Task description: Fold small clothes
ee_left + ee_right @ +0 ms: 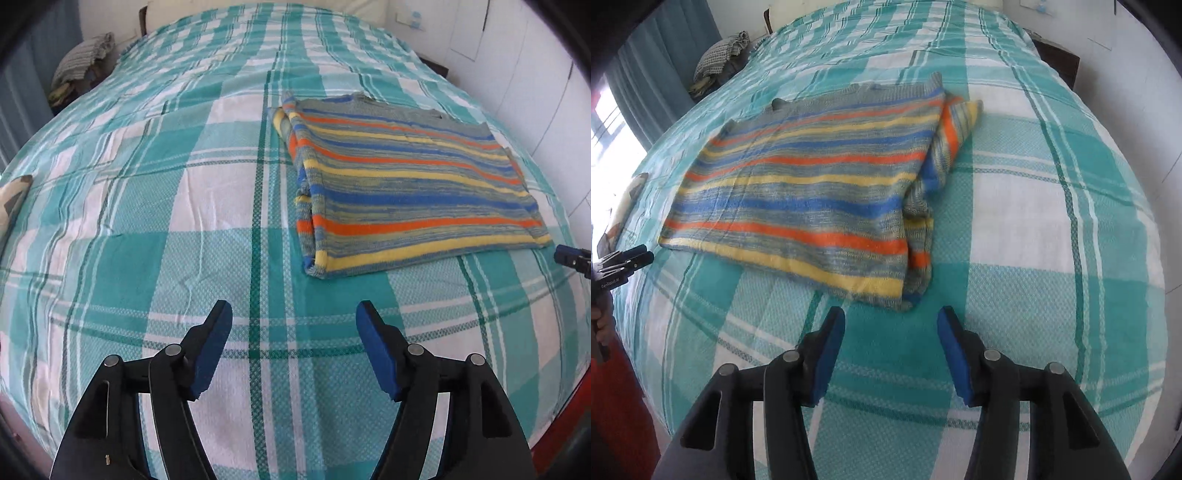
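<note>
A small knitted garment (406, 184) with orange, yellow, blue and grey stripes lies folded flat on the teal-and-white checked bedspread (147, 221). In the left wrist view it sits up and to the right of my left gripper (294, 308), whose blue-padded jaws stand open over bare bedspread. The right wrist view shows the same garment (812, 192) just beyond and left of my right gripper (891, 314), open, with nothing between its pads. A folded-in sleeve edge (945, 147) shows along the garment's right side. Each gripper's tip peeks into the other view's edge.
A heap of other clothes (85, 70) lies at the far left corner of the bed. Another item (14, 199) pokes in at the left edge. White walls border the right side; curtains (657, 74) and a window are at the left. A hand (602, 321) holds the left gripper.
</note>
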Motion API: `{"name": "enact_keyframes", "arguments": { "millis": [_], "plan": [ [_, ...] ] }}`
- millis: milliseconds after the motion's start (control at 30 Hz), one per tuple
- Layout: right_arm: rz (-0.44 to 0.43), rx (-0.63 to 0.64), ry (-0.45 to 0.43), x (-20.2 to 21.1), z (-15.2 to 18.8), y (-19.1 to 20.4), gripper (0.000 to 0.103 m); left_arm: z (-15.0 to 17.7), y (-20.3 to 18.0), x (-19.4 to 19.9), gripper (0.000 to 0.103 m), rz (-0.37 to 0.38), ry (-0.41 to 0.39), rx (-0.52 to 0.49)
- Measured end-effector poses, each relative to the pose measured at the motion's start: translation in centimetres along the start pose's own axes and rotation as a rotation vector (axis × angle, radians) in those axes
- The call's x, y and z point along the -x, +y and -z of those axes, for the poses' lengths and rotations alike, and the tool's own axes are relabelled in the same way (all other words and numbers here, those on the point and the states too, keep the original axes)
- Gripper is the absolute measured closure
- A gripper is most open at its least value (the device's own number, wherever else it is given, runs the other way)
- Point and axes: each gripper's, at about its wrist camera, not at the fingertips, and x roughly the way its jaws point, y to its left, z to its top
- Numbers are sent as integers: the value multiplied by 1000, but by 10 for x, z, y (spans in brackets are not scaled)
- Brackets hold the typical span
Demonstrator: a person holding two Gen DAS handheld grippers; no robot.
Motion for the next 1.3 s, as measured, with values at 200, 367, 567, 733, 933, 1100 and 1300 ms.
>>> {"name": "enact_keyframes", "arguments": {
  "millis": [200, 367, 567, 733, 933, 1100, 1300],
  "plan": [
    [-84, -161, -81, 16, 34, -14, 40, 26, -78, 7, 25, 19, -13, -200],
    [-59, -252, -190, 31, 52, -26, 40, 28, -162, 9, 23, 76, -39, -396],
    [-131, -354, -226, 37, 54, -46, 39, 0, -254, -16, 25, 195, -61, -501],
    [-147, -387, -234, 45, 34, -77, 39, -19, -316, -56, 24, 245, -59, -562],
    [-261, -401, -209, 40, -22, -116, 39, -44, -328, -78, 93, 175, -129, -481],
    [-371, -370, 0, -26, -102, -125, 39, -49, -313, -72, 94, 235, -129, -383],
    [-421, -476, 47, -91, -171, -92, 66, -50, -297, -53, 95, 275, -149, -363]
  ]
}}
